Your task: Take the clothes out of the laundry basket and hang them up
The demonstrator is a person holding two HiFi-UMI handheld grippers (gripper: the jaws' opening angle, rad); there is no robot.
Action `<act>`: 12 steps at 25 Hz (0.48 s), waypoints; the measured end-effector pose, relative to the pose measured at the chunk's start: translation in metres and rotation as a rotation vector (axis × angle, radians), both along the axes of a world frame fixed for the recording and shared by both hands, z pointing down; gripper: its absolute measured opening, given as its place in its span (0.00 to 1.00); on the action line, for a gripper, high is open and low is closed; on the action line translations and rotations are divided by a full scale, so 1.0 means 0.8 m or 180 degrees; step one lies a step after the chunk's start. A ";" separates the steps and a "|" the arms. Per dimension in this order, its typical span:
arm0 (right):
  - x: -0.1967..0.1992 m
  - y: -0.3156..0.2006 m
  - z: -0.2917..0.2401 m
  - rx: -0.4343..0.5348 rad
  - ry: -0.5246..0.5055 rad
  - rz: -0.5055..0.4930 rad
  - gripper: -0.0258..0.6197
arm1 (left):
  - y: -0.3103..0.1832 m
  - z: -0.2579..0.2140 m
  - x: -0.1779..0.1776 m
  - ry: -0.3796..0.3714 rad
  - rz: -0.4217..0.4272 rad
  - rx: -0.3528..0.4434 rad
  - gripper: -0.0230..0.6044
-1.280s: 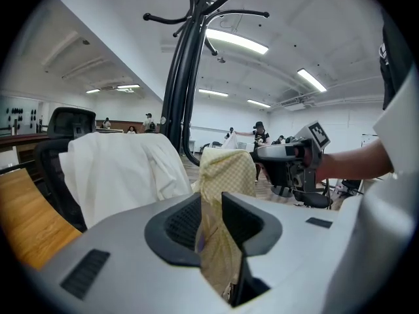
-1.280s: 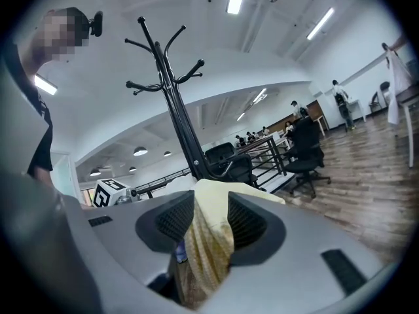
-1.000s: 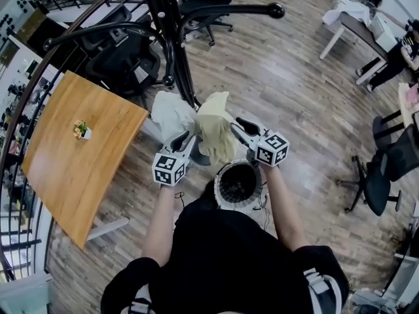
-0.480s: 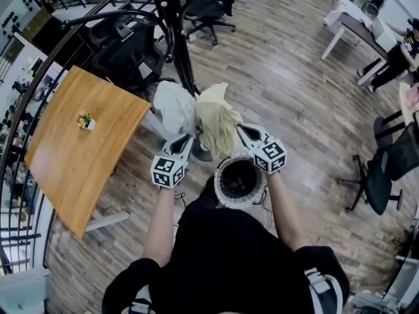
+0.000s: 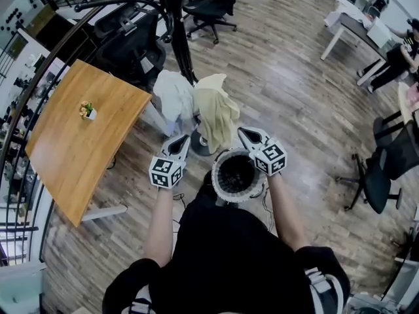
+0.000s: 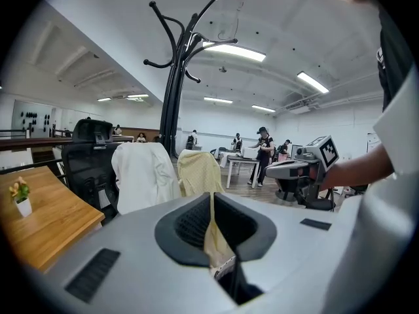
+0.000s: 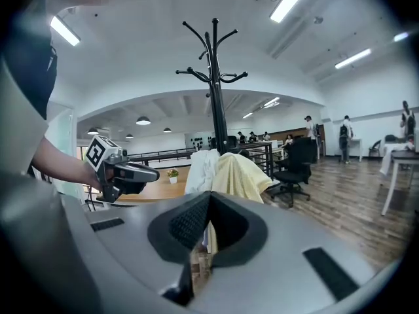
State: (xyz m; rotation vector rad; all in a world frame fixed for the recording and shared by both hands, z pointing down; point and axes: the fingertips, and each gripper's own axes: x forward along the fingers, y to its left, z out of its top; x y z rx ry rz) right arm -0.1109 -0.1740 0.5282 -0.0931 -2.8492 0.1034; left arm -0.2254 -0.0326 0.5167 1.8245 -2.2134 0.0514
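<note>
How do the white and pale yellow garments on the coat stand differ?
The white cloth garment hangs on the left, beside the wooden table; the pale yellow cloth garment hangs on the right, nearer the round laundry basket. From the left gripper view the white one looks broader. Both hang on the black metal coat stand.

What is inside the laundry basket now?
The laundry basket shows only a dark, ribbed interior; no clothes are visible in it. The right gripper covers part of its rim, and its shadowed bottom cannot be made out.
</note>
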 end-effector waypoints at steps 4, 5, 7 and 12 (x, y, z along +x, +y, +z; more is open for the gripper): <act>0.019 0.011 0.003 -0.0011 0.0020 -0.0025 0.05 | 0.015 0.001 0.015 0.0012 -0.0048 -0.0020 0.09; 0.023 0.014 0.004 -0.0011 0.0021 -0.0032 0.05 | 0.019 0.002 0.019 0.0018 -0.0062 -0.0023 0.09; 0.032 0.019 0.007 -0.0010 0.0034 -0.0044 0.05 | 0.027 0.006 0.027 0.0030 -0.0090 -0.0026 0.09; 0.048 0.027 0.013 -0.0012 0.0058 -0.0071 0.05 | 0.042 0.014 0.046 0.0050 -0.0155 -0.0039 0.09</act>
